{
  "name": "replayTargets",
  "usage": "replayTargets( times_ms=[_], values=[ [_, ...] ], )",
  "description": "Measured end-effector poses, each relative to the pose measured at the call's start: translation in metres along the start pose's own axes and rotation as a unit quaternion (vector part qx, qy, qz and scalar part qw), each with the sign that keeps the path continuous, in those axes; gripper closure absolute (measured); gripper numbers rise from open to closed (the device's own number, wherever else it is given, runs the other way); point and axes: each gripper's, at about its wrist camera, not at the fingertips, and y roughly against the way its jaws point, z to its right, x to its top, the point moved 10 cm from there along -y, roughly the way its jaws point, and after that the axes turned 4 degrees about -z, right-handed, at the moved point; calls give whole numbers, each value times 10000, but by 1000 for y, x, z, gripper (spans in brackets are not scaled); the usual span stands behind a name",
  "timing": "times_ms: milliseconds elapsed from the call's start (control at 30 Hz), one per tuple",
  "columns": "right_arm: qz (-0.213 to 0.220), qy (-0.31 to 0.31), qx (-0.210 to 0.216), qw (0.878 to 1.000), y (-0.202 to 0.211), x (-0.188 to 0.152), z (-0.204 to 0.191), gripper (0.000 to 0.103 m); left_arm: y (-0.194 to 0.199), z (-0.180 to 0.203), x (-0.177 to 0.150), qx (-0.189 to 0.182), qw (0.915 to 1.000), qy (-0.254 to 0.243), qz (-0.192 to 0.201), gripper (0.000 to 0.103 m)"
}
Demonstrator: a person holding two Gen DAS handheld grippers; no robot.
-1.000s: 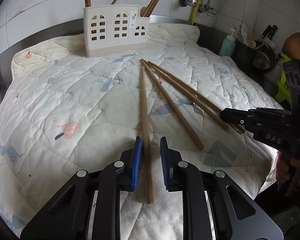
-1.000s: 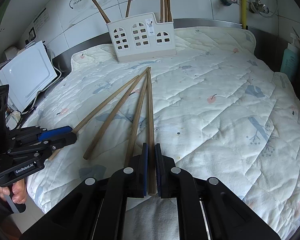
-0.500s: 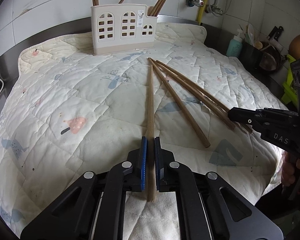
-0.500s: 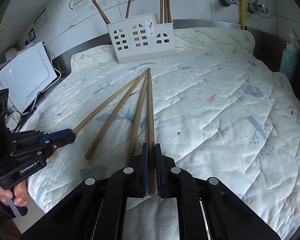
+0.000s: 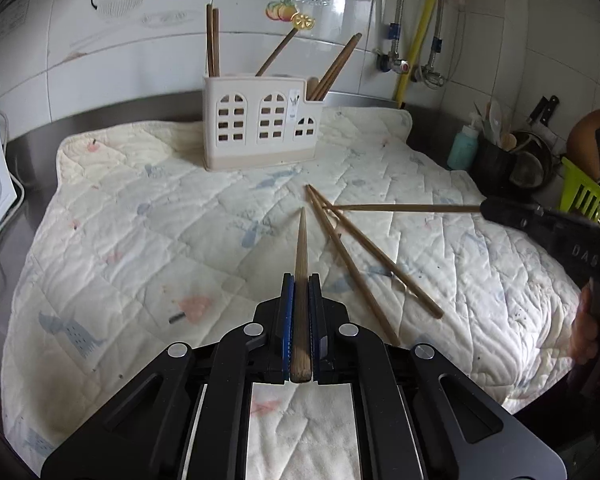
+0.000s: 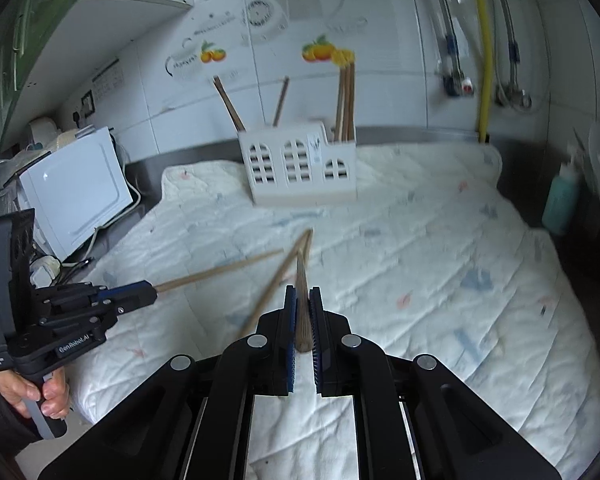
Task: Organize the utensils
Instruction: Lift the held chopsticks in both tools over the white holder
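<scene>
In the left wrist view, the left tool [image 5: 300, 292] is clenched on a wooden chopstick [image 5: 301, 240] that points far toward the white utensil holder [image 5: 262, 128] standing on the quilted cloth [image 5: 140, 240] over the counter. Two loose chopsticks [image 5: 352, 264] lie on the cloth just to the right.

In the right wrist view, blurred, the right tool [image 6: 302, 304] is clenched on another chopstick [image 6: 302, 276], lifted off the cloth, near of the holder.
</scene>
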Motion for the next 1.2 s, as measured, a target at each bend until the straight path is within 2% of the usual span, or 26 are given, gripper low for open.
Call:
replayTargets(
  times_ms=[500, 867, 1200],
  values=[
    [212, 597, 162, 9979, 9, 67, -17, 97, 20, -16, 40, -29, 9991, 102, 399, 98],
    [431, 958, 110, 9944, 12, 123, -23, 97, 37, -19, 98, -47, 9957, 52, 919, 98],
    [633, 1017, 35, 9928, 5, 191, -15, 97, 43, -22, 160, 50, 9919, -198, 1258, 98]
  ],
)
